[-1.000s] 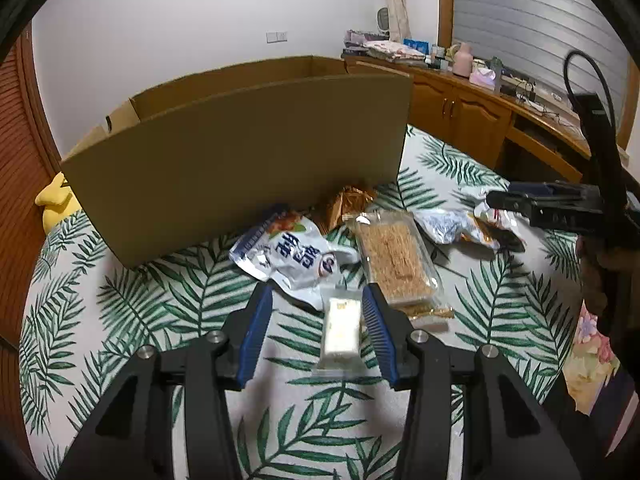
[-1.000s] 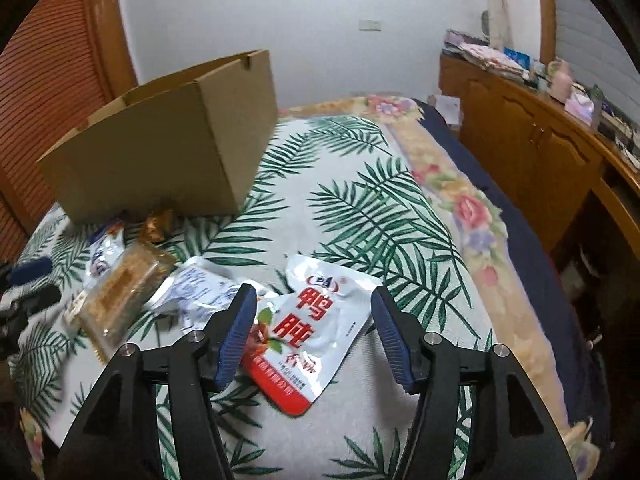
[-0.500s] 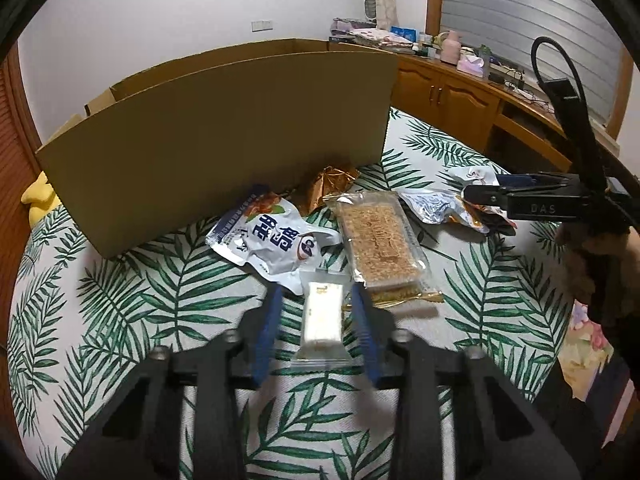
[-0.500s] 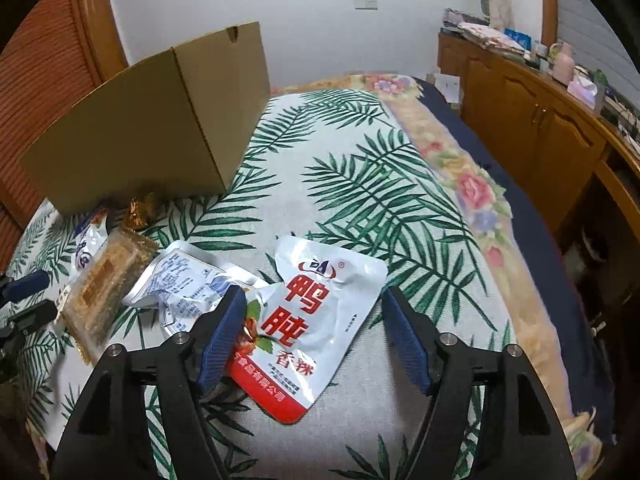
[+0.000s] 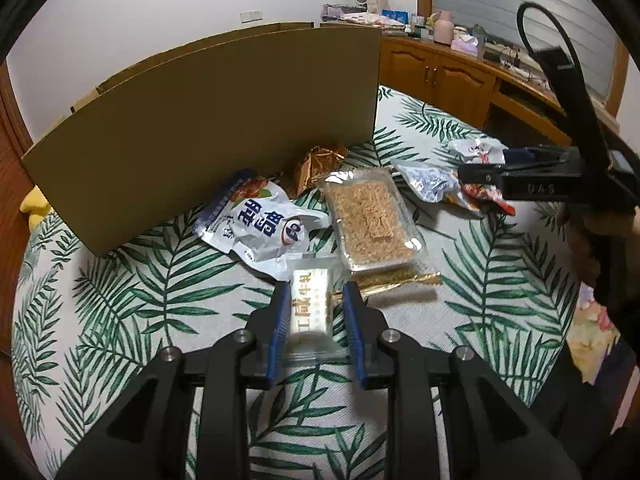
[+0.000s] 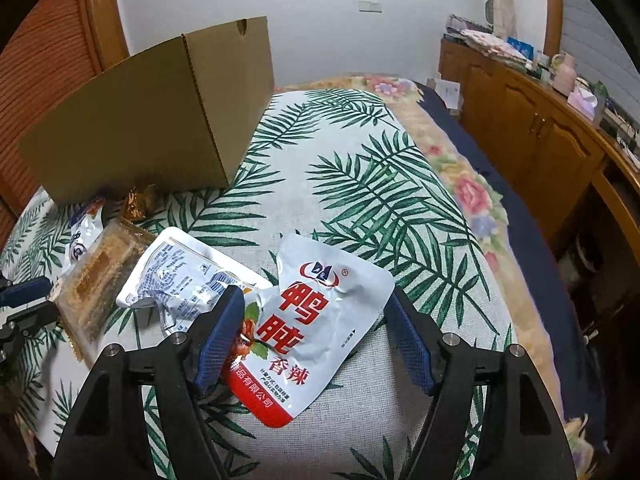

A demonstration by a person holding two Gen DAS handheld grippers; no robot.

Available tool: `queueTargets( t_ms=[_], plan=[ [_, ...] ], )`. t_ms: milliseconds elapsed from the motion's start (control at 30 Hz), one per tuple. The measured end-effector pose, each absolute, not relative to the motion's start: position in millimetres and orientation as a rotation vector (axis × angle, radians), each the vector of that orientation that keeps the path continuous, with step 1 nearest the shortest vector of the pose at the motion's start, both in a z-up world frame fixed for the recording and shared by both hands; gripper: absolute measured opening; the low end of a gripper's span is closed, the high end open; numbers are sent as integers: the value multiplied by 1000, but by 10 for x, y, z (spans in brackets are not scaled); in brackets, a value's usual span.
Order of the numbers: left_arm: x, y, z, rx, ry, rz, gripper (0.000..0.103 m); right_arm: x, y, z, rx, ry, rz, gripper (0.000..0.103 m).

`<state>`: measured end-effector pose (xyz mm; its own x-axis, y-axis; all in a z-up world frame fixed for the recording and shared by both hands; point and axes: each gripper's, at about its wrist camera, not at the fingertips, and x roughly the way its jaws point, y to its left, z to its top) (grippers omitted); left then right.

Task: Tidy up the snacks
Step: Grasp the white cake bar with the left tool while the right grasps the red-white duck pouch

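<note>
My left gripper (image 5: 313, 302) is shut on a small clear-wrapped white snack bar (image 5: 310, 308) and holds it just above the leaf-print cloth. Beyond it lie a white and blue pouch (image 5: 256, 222), a clear tray of brown crackers (image 5: 370, 220), a gold wrapper (image 5: 318, 162) and a silver pouch (image 5: 430, 178). A big cardboard box (image 5: 208, 120) stands behind them. My right gripper (image 6: 316, 310) is open, its jaws on either side of a white and red pouch (image 6: 316, 324) that lies on the cloth. The silver pouch (image 6: 180, 276) lies to the left of that pouch.
The leaf-print cloth (image 6: 360, 184) covers a bed or table, with a floral cover along its right edge. Wooden cabinets (image 6: 532, 132) with clutter on top run along the right wall. The right gripper's body (image 5: 552, 176) shows at the right of the left wrist view.
My left gripper has closed on the snack bar and lifted it slightly. My right gripper has moved forward and lower over the white and red pouch, still open.
</note>
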<state>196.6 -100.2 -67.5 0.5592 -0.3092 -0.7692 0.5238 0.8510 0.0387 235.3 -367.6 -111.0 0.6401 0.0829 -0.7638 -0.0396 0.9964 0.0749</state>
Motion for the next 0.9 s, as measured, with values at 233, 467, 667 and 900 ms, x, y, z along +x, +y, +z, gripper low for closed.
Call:
queueTargets(
  t_ms=[233,467,667,900],
  plan=[
    [1978,-916,-753,277,878,-490,27,2349,-3675,-1107,53,873,70,75],
    [1939,-884,-752,255,861,-505,20,2354,-3673,-1109,54,874,71,75],
    [1856,-791,-668,230,843,-498,19,2361,-3675,-1110,39,884,72,75],
    [1786,-650,-549,197,818,-486,19,2364,-3694,-1112,34,901,84,75]
  ],
)
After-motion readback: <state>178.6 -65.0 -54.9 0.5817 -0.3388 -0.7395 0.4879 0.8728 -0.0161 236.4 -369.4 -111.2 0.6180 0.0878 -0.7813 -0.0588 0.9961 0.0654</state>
